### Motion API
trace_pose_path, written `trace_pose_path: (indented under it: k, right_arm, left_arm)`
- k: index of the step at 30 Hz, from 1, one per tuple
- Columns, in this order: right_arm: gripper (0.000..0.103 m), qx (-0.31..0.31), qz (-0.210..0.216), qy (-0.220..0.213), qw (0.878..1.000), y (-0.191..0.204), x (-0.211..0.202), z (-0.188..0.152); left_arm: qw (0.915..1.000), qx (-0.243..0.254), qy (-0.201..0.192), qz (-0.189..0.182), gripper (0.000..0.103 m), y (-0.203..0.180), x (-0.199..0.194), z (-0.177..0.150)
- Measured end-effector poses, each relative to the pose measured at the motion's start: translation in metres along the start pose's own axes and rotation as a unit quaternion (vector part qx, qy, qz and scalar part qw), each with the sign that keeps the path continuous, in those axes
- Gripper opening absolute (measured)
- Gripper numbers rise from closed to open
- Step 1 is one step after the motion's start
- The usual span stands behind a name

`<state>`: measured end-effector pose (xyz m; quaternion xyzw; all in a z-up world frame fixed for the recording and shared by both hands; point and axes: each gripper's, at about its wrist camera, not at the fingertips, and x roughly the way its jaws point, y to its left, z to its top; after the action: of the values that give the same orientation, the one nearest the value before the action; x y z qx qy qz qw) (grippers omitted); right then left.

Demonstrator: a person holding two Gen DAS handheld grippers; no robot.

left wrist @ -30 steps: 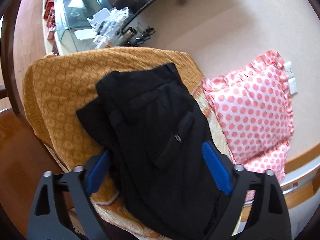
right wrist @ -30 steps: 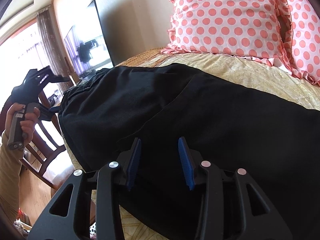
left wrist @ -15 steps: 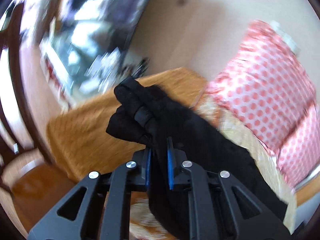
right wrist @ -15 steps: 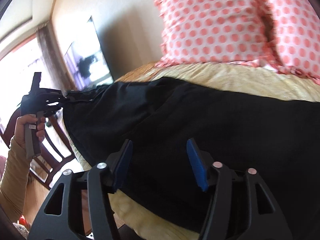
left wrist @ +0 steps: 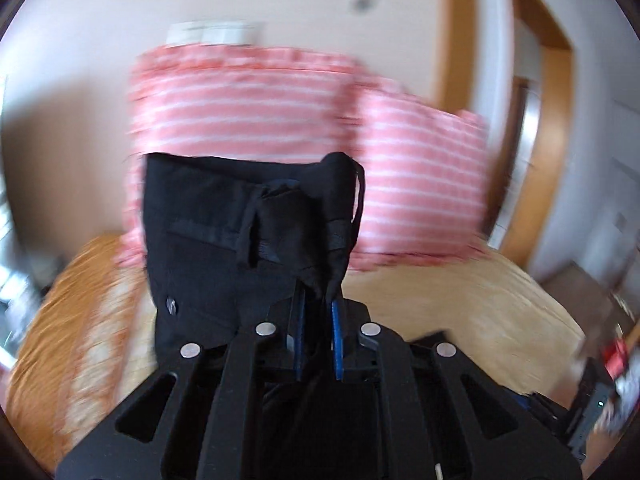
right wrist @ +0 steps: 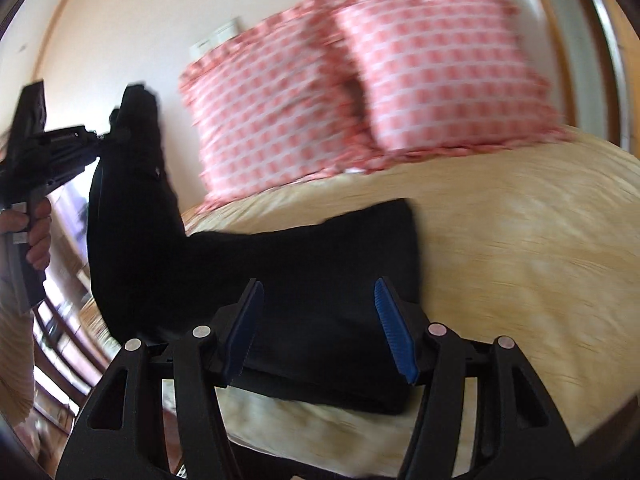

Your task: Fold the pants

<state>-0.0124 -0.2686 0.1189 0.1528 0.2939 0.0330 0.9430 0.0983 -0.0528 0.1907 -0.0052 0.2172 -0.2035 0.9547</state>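
Observation:
The black pants (left wrist: 224,240) hang by their waistband from my left gripper (left wrist: 316,300), which is shut on a bunch of that cloth. In the right wrist view the left gripper (right wrist: 100,136) is raised at the left, in a person's hand (right wrist: 36,232). From it the pants (right wrist: 320,248) drop to the bed. Their leg end lies flat on the yellow bedspread (right wrist: 520,260). My right gripper (right wrist: 318,282) is open low over that leg end; its blue pads (right wrist: 248,320) stand wide apart and are not pressing the cloth.
Two pink patterned pillows (right wrist: 440,60) lean on the wall at the head of the bed, also blurred in the left wrist view as pillows (left wrist: 280,120). An orange blanket (left wrist: 60,320) lies at the left. A wooden door frame (left wrist: 552,80) stands at the right.
The left gripper shut on the waistband, lifted it off the bed and swung towards the pillows. The right gripper opened wider and moved along the pants to the leg end.

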Motion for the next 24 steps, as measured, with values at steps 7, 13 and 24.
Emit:
trace_pose_path:
  k: [7, 13, 24]
  right_arm:
    - [0.060, 0.047, -0.056, 0.004, 0.997, -0.045, -0.021, -0.020]
    - [0.060, 0.057, -0.075, 0.003, 0.996, -0.061, -0.028, -0.023]
    - [0.060, 0.025, -0.083, -0.030, 0.996, -0.050, -0.034, -0.004]
  left_arm:
    - [0.9773, 0.055, 0.155, -0.134, 0.009, -0.116, 0.084, -0.088]
    - [0.9793, 0.116, 0.126, -0.107, 0.009, -0.136, 0.073, -0.105]
    - [0.9663, 0.167, 0.155, -0.119, 0.008, -0.148, 0.052, -0.157]
